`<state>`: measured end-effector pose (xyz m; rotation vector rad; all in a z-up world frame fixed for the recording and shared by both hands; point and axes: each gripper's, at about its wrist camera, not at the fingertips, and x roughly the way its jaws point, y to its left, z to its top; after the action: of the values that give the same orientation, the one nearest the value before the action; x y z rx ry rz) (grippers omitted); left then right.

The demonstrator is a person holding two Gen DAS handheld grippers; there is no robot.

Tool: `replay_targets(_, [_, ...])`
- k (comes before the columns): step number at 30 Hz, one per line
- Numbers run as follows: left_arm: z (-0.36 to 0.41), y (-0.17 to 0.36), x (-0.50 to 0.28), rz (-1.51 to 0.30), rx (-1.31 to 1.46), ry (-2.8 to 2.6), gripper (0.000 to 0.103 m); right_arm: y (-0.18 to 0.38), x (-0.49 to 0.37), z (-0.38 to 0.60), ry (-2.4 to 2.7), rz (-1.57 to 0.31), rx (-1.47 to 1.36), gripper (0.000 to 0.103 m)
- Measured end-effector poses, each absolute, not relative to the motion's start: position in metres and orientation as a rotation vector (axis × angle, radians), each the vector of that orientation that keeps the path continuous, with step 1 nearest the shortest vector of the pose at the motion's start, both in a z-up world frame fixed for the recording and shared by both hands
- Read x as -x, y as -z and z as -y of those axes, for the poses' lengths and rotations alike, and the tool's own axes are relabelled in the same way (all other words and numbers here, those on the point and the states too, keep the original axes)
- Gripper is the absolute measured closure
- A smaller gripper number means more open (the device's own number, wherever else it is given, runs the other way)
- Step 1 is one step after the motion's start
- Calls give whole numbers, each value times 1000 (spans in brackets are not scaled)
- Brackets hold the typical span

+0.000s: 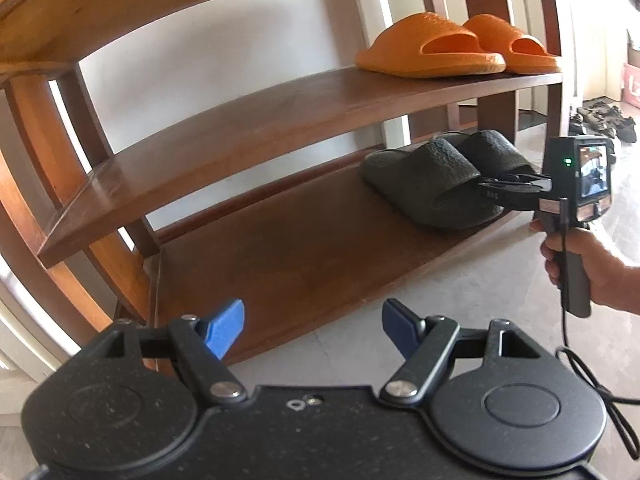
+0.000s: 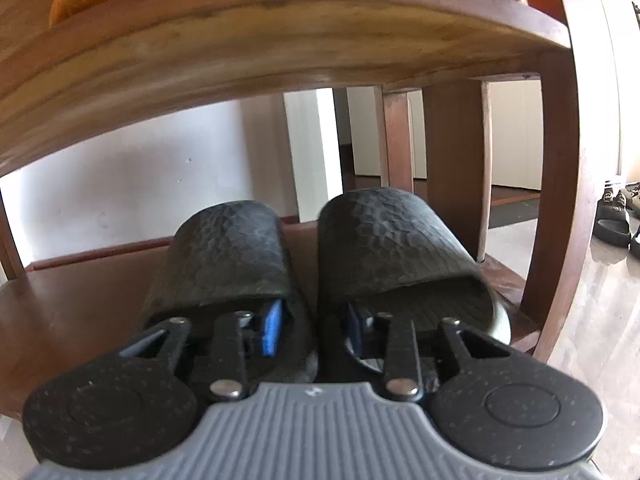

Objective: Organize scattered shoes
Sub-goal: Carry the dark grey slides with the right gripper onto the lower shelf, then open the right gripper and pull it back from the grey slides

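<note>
Wooden rack (image 1: 280,120): black slippers (image 2: 304,264) on bottom shelf; right gripper (image 2: 314,330) straddles their inner walls, grip unclear; left gripper (image 1: 312,330) released

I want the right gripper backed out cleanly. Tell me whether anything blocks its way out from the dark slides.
Nothing visible does. The right gripper has one finger inside each dark slide on the bottom shelf, jaws straddling their touching inner walls. Behind it is open floor; the left gripper is off to the side.

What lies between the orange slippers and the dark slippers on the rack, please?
Only the middle shelf board separates the orange slippers above from the dark slippers on the bottom shelf; the left wrist view shows this best.
</note>
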<state>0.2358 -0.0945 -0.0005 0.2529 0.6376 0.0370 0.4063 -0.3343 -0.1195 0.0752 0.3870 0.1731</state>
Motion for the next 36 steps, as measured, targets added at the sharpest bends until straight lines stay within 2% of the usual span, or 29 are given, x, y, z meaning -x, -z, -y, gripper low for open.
replay_targets(13, [110,7,-269,-623,-225,-127,27,112,-406,337,-192,-404,-51,63])
replay_targets(21, [110,13,-287,-638,-212,-178,27,107,-386,354,-206,-388,-69,54])
replay_targets(28, [118,17,-287,-654,-218,-166,26,101,-396,359,-174,-393,-94,53])
replay_targets(36, [103,18,-278,-661,-236,-181,26,93,-344,358,-239,-337,-99,53])
